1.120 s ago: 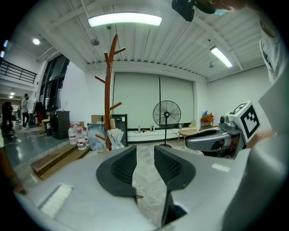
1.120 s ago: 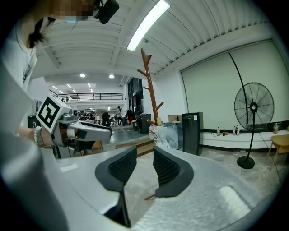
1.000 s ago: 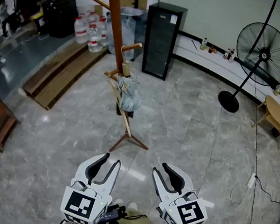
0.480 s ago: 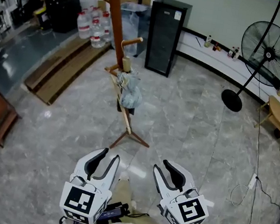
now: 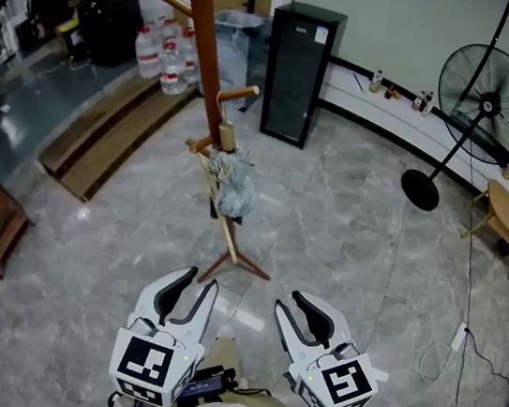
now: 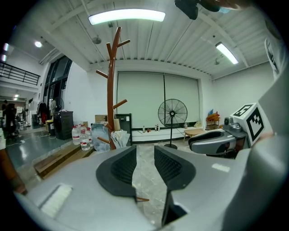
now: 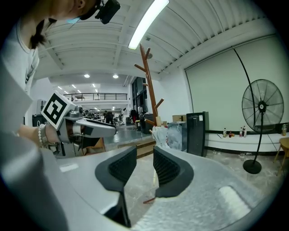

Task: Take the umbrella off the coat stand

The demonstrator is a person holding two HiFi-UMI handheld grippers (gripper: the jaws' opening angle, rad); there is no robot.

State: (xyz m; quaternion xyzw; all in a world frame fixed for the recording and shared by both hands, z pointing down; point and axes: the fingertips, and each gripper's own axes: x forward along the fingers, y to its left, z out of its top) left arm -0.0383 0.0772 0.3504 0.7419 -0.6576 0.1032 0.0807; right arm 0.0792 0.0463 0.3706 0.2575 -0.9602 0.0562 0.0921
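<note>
i'm walking both claws in toward the brown wooden tree-shaped coat stand [image 5: 208, 39], and over the last second it has slid a little closer in the head view. the gap is shrinking but the stand is still well apart from me across the grey marble floor [image 5: 347, 221]. the pale grey folded umbrella [image 5: 235, 186] is hanging bunched on a low peg against the pole, leaning down toward the stand's feet. the left claw [image 5: 201, 283] is standing partly open with only floor showing between its pads. the right claw [image 5: 295, 301] is parted about the same and is also holding nothing. i'm judging this as the approach only, with the reach for the umbrella not yet begun.
</note>
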